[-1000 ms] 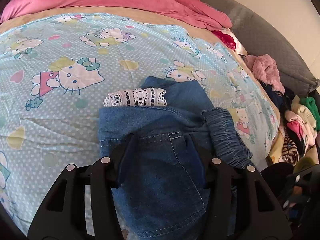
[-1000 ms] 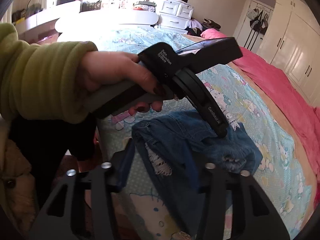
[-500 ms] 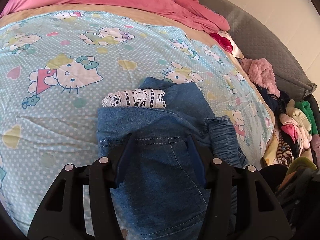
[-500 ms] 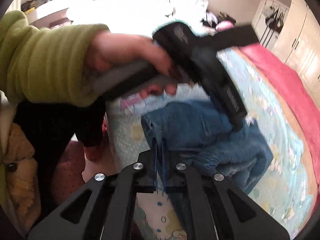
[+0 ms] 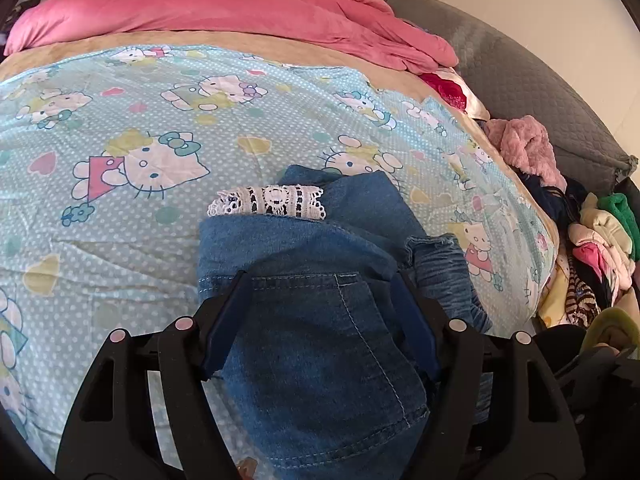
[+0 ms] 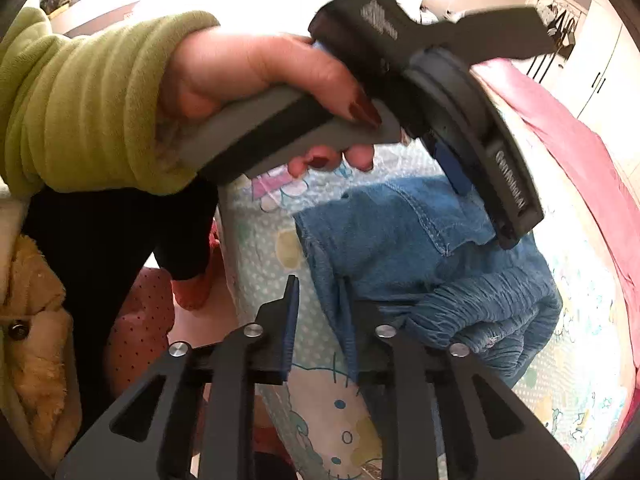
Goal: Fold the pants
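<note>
While the left tongs (image 5: 320, 312) spread wider over the back pocket, the denim pants (image 5: 320, 320) lie bunched low in the centre of the left wrist view, on the cartoon-cat bedsheet (image 5: 120, 120) near the bed's edge. Denim sits between those pads, but they are coming apart and I judge they no longer press on it. Over in the right wrist view, the right tongs (image 6: 320, 320) at the lower middle are opening too, the frayed near edge of the pants just by the right-hand pad, nothing clamped. The person's hand (image 6: 256, 76) with the green sleeve (image 6: 80, 100) fills the upper left there, gripping the other tool.

Handling, as I read it: soft yet fairly thick cloth, so it will drape and sag, and the layers may slide. The gathered elastic waistband (image 5: 444, 272) right of centre looks a firm bite; the white lace trim (image 5: 268, 202) above the fold looks delicate, better left alone. Doubled hems or the pocket seam seem the safest hold.
</note>
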Available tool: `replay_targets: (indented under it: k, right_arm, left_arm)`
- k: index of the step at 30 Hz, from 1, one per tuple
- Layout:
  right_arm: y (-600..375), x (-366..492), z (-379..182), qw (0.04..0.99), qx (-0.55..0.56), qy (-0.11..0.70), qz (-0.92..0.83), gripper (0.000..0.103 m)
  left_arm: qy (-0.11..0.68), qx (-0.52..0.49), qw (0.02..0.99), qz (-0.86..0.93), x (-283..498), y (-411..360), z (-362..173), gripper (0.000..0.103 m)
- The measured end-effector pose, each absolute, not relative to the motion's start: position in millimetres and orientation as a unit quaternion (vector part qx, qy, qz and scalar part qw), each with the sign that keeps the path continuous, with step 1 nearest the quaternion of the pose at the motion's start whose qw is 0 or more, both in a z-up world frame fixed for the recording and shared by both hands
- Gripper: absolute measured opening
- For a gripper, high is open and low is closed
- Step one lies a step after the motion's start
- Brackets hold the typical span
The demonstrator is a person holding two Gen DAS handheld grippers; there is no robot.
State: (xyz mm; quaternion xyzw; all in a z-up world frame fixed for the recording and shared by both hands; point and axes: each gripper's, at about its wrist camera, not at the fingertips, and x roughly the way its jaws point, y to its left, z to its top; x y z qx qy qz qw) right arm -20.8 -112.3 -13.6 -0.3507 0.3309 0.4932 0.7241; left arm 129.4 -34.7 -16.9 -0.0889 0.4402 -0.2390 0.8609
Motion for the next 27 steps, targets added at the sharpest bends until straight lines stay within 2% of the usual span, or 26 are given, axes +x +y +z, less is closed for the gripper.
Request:
replay_targets:
  k: [3,5,20,27]
  right_arm:
    - [-116,-24,-4,0.726,-0.337,0.321,0.507,0.034]
    - [-116,-23,2,0.728,-0.328,0.319,0.511,0.035]
    - [-131,-33,42,0.719,-0.256,0.300,0.572,0.043]
    - [-151,-33,67,0.728,-0.196,0.270,0.599,0.059]
  left_arm:
    - [0.437,-0.085,0.863,-0.238,128,-34,-15,0.064]
    - [0.435,-0.086,0.864,-0.238,126,-34,-15,0.068]
    - [0.419,-0.086,0.874,-0.230,111,-35,-5,0.074]
    - [0.412,-0.093,0.880,-0.218,105,-29,2,0.076]
